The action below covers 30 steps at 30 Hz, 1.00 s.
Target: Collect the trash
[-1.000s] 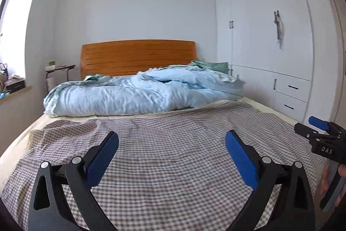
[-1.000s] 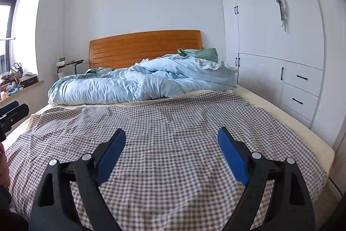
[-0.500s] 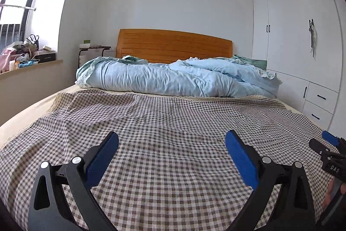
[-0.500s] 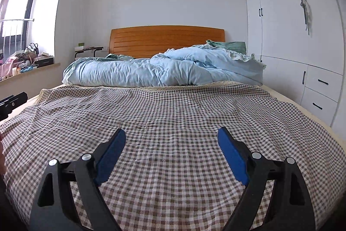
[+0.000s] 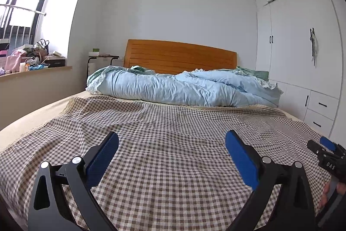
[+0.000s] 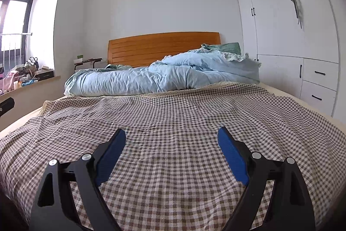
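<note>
From the left wrist view, the left gripper (image 5: 172, 141) hangs low over the foot of a bed, its two blue pads spread wide apart with nothing between them, only the brown-and-white checked sheet (image 5: 173, 157) showing in the gap. A rumpled light-blue duvet (image 5: 183, 88) lies bunched across the far half of the mattress, in front of an orange wooden headboard (image 5: 181, 55). To the left, a window ledge (image 5: 32, 70) carries a clutter of bags, bottles and boxes (too small to say whether any of it is trash). A small side table (image 5: 103, 57) stands beside the headboard. White wardrobe doors and drawers (image 5: 302, 57) fill the right wall. At the right edge the right gripper (image 5: 324, 147) pokes in, held by a hand (image 5: 330, 192) whose fingertips show just below it.

From the right wrist view, the right gripper (image 6: 172, 136) also sits over the checked sheet (image 6: 173, 122) with its jaws released and wide, holding nothing. The duvet (image 6: 162, 77) is heaped toward the right of the headboard (image 6: 151, 47), with a green pillow (image 6: 225, 47) behind it. The wardrobe (image 6: 281, 36) stands on the right, the cluttered ledge (image 6: 21, 81) on the left. No piece of trash can be picked out on the bed in either view.
</note>
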### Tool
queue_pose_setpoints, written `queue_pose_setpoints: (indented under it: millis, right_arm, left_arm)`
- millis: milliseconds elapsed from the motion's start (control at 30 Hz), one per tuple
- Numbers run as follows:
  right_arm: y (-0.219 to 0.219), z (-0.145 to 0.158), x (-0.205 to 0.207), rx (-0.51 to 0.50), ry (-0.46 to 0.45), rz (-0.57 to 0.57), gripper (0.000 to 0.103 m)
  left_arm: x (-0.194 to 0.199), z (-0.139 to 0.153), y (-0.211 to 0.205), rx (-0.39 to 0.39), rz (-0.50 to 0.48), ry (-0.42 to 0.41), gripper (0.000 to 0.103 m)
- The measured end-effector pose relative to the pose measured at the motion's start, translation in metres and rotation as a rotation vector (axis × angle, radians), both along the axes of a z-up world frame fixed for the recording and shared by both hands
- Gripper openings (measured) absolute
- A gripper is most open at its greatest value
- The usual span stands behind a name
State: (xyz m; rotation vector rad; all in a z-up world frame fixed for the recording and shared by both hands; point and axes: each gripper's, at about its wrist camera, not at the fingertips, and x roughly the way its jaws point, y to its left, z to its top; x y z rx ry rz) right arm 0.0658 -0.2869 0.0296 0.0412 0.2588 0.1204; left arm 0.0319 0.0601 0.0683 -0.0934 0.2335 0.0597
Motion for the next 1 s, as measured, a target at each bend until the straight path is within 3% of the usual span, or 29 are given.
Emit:
queue_pose_setpoints:
  millis: [267,533,667,767,1000]
  right_arm:
    - [-0.003,-0.012,-0.027,-0.009,0.039,0.004,0.083]
    - [-0.01,-0.014,-0.078,-0.031,0.003,-0.003,0.083]
    - [-0.015,-0.024,-0.098,-0.065,0.024,-0.036,0.083]
    - [-0.019,-0.026,-0.11,-0.048,0.035,-0.022,0.083]
    - [0.01,-0.035,-0.128,-0.204,0.0,-0.034,0.083]
  left_arm:
    - [-0.021,-0.017,-0.006,0.025,0.0,0.055,0.096]
    - [-0.075,-0.028,-0.005,0.028,0.031,0.027,0.096]
    - [-0.094,-0.042,-0.001,0.051,0.056,0.06,0.096]
    - [-0.107,-0.046,0.007,0.005,0.051,0.083,0.096]
    - [-0.123,-0.046,0.01,0.036,0.084,0.066,0.096]
